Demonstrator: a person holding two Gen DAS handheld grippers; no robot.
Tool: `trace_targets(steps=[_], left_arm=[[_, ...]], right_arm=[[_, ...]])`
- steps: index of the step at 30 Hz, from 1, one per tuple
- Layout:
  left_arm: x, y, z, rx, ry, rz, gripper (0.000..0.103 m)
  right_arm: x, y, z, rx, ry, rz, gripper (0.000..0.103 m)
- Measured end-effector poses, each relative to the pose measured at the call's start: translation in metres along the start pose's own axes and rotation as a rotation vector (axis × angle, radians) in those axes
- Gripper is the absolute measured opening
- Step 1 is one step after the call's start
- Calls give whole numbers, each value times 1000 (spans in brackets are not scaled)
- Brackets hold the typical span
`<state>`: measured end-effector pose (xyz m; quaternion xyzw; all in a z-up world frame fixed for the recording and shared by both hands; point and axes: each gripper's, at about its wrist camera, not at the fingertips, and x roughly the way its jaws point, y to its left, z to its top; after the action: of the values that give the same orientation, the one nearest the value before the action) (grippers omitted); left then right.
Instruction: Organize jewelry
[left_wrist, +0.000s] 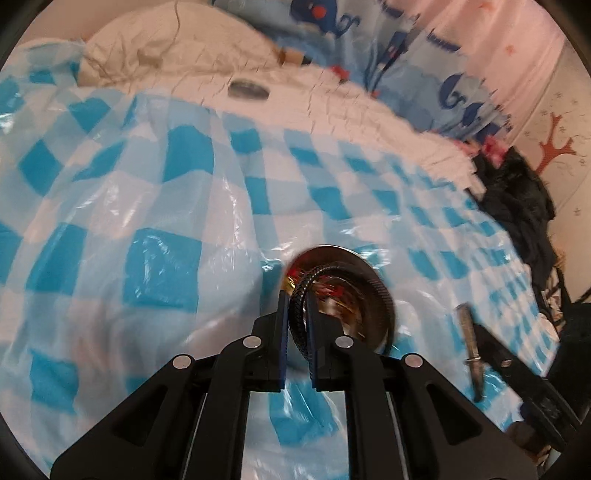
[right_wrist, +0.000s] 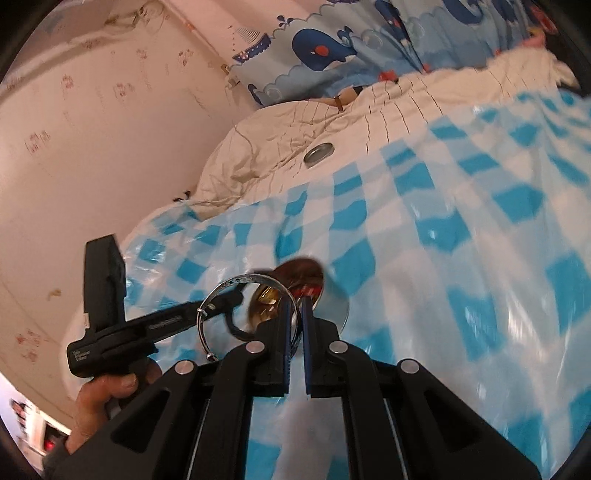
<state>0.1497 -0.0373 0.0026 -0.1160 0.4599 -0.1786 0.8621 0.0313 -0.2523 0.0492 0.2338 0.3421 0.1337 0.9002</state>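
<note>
Over the round tin (left_wrist: 369, 291) on the bed's checked plastic sheet (left_wrist: 147, 221), left gripper (left_wrist: 297, 306) clenches a black braided bracelet (left_wrist: 299, 325), right gripper (right_wrist: 295, 314) a silver bangle (right_wrist: 221, 291); crowded together, either could snag or tip the tin.

Glossy, crinkled blue-and-white checked plastic sheet (left_wrist: 155, 206) over matt, creased cream quilted cloth (right_wrist: 280, 144). Round shiny metal tin (left_wrist: 373, 291), rim ribbed. Black braided cord bracelet (left_wrist: 300, 314), rough weave. Thin polished silver metal bangle (right_wrist: 229, 295). Matt black plastic gripper fingers (right_wrist: 282, 339) with blue pads. Flat dull metal lid (right_wrist: 318, 152).
</note>
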Motion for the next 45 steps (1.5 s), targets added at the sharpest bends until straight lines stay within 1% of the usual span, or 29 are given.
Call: trace_targets(steps=[1,2,3,4,6,8,9,10,11,12,13,14,15,16,18,20,22,25,28,31,33,36,37,39,41,45], left_arm=[[6,2,3,-6,14,-8,21],[10,6,6,-16,31,-13,26],[10,11,8,-46,31,-11,36],[5,16,10,-72,19,-16,41],[-4,20,12,-85,-1,-17,45],[-22,25,11,-93,-34,4,49],[-27,28,9,-100,-40,4,51],[-36,30,5,-105,-44,9,53],[-42,31,1,-100,-46,18,54],[-49,31,-5,-89,-49,33,56],[-57,31,-13,-78,-55,56,61],[-65,30,-22,-72,-62,76,64],[-73,29,-31,-64,-69,93,70],[-80,29,-39,-54,-74,101,75],[-96,26,-60,-21,-82,133,81],[-111,24,-75,-6,-97,148,86],[-123,22,-93,-4,-116,164,92],[-123,24,-112,-17,-121,221,94],[-113,23,-117,0,-120,229,94],[-103,23,-120,12,-176,268,94],[-92,30,-125,-15,-208,265,94],[-73,40,-132,-62,-199,273,94],[-64,41,-136,-57,-192,287,94],[-55,34,-139,-16,-192,334,95],[-54,31,-139,7,-193,337,95],[-52,32,-139,4,-184,342,95]], right_arm=[[7,2,5,-18,4,-15,6],[18,5,11,-47,10,-36,6],[26,7,14,-68,15,-52,6],[36,11,17,-94,22,-73,6],[52,15,20,-125,36,-93,6],[66,20,20,-155,50,-106,9],[77,22,19,-176,69,-122,13],[81,23,18,-185,78,-136,30],[82,22,17,-187,73,-149,39],[78,21,15,-185,61,-156,39],[70,19,13,-181,50,-159,41],[63,18,11,-178,43,-162,50],[51,15,7,-173,32,-174,56],[39,13,3,-172,24,-190,64],[14,8,-6,-171,13,-220,70],[-4,4,-15,-161,3,-260,87],[-22,-4,-30,-128,-14,-321,95],[-26,-16,-50,-75,-2,-399,95],[-21,-20,-69,-64,-9,-456,95],[-17,-22,-79,-79,-38,-504,95],[-17,-22,-82,-85,-48,-512,95],[-14,-23,-82,-85,-46,-507,96],[-13,-24,-81,-85,-40,-507,96],[-10,-25,-82,-85,-25,-511,96],[-10,-25,-82,-87,-30,-509,96],[-12,-24,-82,-83,-37,-501,96]])
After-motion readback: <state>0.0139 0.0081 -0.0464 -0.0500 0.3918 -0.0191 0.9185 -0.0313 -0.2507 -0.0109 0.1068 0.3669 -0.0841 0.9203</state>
